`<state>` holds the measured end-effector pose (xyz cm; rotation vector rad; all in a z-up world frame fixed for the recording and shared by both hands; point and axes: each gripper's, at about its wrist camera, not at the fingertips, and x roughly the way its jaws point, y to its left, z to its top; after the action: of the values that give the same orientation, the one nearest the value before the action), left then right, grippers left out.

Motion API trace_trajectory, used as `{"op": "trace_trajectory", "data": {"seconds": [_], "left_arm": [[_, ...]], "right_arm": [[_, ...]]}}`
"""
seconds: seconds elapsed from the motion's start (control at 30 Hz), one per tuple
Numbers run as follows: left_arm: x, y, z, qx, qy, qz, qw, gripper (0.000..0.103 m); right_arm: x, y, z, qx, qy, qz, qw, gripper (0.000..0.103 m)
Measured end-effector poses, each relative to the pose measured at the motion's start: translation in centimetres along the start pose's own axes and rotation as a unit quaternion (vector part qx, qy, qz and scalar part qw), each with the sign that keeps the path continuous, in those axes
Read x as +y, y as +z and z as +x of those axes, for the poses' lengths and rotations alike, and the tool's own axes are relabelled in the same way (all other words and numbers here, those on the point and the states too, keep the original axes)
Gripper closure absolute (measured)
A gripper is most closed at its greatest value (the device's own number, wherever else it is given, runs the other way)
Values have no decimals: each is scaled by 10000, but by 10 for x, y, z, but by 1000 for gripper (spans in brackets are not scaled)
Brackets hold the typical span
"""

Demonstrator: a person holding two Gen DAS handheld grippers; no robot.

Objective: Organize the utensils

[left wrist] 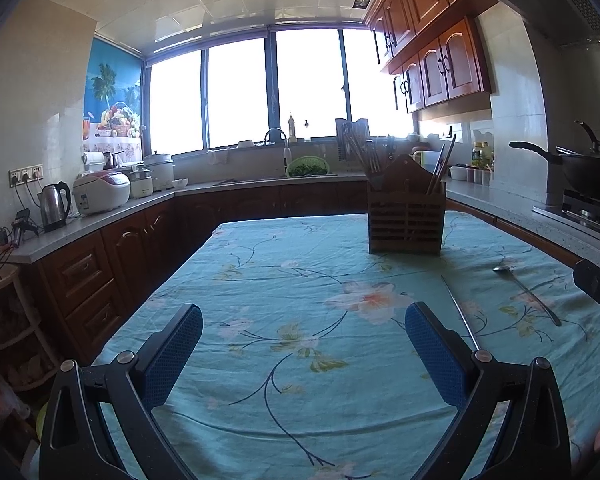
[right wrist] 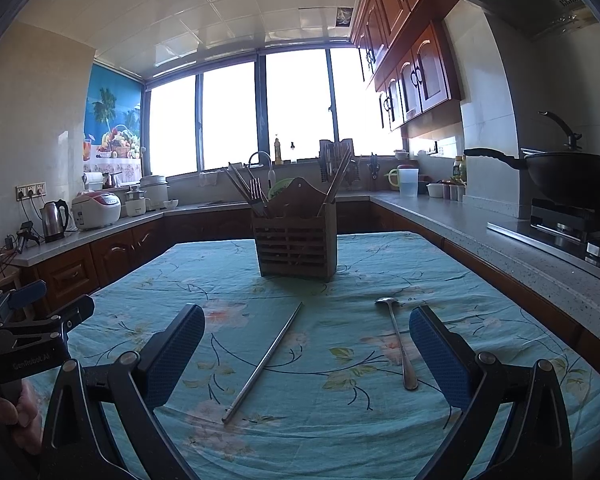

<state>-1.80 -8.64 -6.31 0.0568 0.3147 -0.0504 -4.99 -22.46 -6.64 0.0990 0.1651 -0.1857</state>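
Both grippers gape empty: right gripper [right wrist: 307, 354] should pinch the metal chopstick [right wrist: 265, 362], possibly a pair, mid-shaft, then the spoon [right wrist: 398, 342], into the wooden holder [right wrist: 296, 236]; left gripper [left wrist: 304, 354] waits.

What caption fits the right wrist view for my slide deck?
Open right gripper above a metal chopstick and spoon before a wooden utensil holder.

Home kitchen: wok [right wrist: 572, 178] on stove [right wrist: 568, 226], rice cooker [right wrist: 96, 210], sink faucet [left wrist: 277, 136].
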Motion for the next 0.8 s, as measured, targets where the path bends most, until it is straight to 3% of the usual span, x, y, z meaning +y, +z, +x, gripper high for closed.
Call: {"op": "trace_trajectory", "data": {"seconds": [0.8], "left_arm": [[-8,3,2,87,-82,3,9999,1]], "right_arm": [[0,3,0,-3,11,19,10000,0]]}}
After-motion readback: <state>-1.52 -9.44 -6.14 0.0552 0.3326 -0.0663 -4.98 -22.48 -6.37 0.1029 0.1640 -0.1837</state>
